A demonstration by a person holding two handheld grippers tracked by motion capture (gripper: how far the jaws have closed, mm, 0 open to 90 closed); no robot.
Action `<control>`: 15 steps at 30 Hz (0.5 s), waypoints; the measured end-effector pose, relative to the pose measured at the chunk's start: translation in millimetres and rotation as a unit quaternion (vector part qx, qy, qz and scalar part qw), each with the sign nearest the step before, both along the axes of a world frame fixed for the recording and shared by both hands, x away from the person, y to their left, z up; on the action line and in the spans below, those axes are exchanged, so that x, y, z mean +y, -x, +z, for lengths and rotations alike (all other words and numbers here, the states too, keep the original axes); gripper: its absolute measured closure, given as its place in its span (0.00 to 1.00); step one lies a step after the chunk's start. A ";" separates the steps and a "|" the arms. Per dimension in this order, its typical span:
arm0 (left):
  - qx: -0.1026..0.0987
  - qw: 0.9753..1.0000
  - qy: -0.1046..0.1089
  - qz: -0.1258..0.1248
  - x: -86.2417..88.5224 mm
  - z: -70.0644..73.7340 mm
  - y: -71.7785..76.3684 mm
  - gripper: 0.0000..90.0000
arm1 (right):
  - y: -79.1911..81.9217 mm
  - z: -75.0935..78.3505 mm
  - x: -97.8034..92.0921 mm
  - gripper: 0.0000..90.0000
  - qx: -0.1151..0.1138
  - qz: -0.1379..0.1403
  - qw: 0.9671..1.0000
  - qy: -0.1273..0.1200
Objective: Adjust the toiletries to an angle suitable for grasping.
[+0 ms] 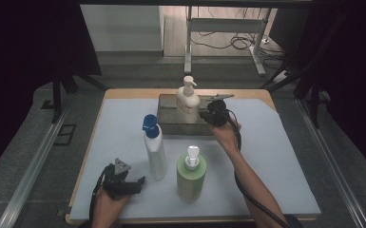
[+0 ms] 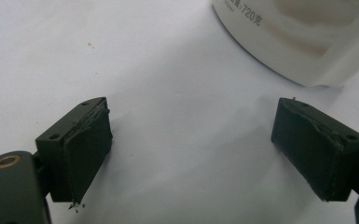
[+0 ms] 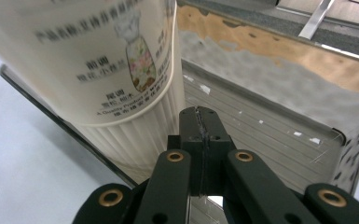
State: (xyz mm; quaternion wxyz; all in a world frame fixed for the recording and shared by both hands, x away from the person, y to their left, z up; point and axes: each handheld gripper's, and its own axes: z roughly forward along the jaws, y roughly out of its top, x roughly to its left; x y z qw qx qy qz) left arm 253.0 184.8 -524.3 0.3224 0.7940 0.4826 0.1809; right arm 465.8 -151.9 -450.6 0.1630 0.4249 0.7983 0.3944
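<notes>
closed right gripper [image 3: 200,126] just beside pump bottle [image 3: 102,60], perhaps touching.

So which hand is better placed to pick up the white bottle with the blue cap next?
Left. The left gripper is open on the mat, with the base of the blue-capped bottle just ahead of its fingers. The right gripper is shut, back at the tray beside the pump bottle.

Metal tray [image 1: 168,124] at the bench's far middle: a white pump bottle [image 1: 187,100] stands inside it, blocking its centre. Nearer than the tray, a blue-capped bottle [image 1: 154,149] and green bottle [image 1: 190,175] stand apart, with open bench between them and to either side.
</notes>
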 end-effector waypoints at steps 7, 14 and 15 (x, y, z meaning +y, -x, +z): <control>-0.001 1.000 0.000 0.000 0.1 -0.1 -0.1 0.14 | -1.5 -7.6 5.1 1.00 0.008 -0.002 1.000 0.008; -0.001 1.000 0.000 0.000 0.1 -0.1 -0.2 0.14 | -1.7 -9.3 9.5 1.00 0.007 -0.005 1.000 0.016; -0.001 1.000 0.000 0.000 0.1 0.0 -0.2 0.14 | -1.7 -9.8 9.9 1.00 0.007 -0.006 1.000 0.017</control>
